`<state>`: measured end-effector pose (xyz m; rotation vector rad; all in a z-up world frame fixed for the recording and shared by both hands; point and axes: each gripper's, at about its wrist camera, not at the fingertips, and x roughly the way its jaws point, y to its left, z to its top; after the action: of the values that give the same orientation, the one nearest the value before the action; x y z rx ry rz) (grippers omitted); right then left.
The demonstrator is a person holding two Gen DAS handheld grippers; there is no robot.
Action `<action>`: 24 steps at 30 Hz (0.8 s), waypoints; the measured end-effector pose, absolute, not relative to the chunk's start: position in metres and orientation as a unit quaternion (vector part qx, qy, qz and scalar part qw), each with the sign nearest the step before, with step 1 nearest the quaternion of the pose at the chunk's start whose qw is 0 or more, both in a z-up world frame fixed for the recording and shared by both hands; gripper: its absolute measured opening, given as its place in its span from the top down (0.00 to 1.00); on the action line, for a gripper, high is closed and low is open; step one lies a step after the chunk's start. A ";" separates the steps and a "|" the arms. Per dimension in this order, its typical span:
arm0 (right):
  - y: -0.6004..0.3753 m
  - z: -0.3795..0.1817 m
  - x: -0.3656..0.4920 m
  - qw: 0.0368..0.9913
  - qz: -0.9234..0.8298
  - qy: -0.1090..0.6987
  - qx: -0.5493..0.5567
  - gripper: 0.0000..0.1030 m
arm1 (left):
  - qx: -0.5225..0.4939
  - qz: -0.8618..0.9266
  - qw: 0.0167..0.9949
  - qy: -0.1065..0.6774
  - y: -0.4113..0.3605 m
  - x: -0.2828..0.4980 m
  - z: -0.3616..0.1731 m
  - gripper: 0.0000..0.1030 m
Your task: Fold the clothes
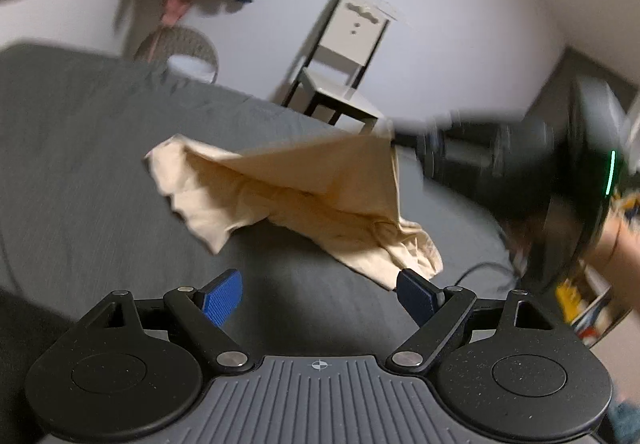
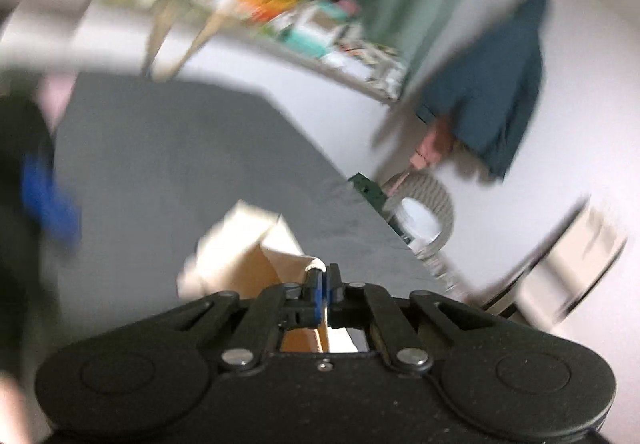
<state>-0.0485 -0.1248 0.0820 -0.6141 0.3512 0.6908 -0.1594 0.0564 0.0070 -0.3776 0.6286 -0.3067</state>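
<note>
Left gripper (image 1: 320,294): jaws wide apart, blue pads holding nothing, hovering over the dark grey bed sheet (image 1: 88,147).
Right gripper (image 2: 322,284): jaws pinched narrow on a corner of the cream cotton garment (image 2: 248,256); view blurred.
Garment (image 1: 304,199): just ahead of the left jaws, one corner lifted by the right gripper (image 1: 404,141), the rest draping to the bed, its lower edge near the left gripper's right-side pad.
Background: white chair with dark legs (image 1: 344,55) beyond the bed; dark teal garment hanging on the wall (image 2: 492,83).

A cream garment (image 1: 304,199) lies partly on the grey bed (image 1: 88,147).
</note>
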 end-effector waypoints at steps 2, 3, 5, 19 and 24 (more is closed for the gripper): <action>-0.132 0.115 -0.033 0.894 0.339 0.189 -0.221 0.98 | -0.165 -0.148 0.933 0.282 0.035 -0.160 0.009 0.17; -0.135 0.129 -0.028 0.899 0.342 0.195 -0.191 0.98 | -0.155 -0.145 0.939 0.271 0.025 -0.160 0.010 0.17; -0.140 0.152 -0.024 0.903 0.350 0.200 -0.148 0.98 | -0.130 -0.114 0.949 0.263 0.003 -0.158 0.009 0.17; -0.121 0.222 -0.065 0.901 0.390 0.154 -0.112 0.98 | -0.223 0.026 0.949 0.223 0.007 -0.185 -0.003 0.18; -0.131 0.234 -0.066 0.908 0.383 0.148 -0.083 0.97 | -0.177 0.004 0.961 0.214 0.017 -0.201 0.009 0.17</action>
<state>-0.0661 -0.1314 0.2337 -0.1708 0.3058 0.7911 -0.2007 0.0169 0.0095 -0.3594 0.4336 0.0078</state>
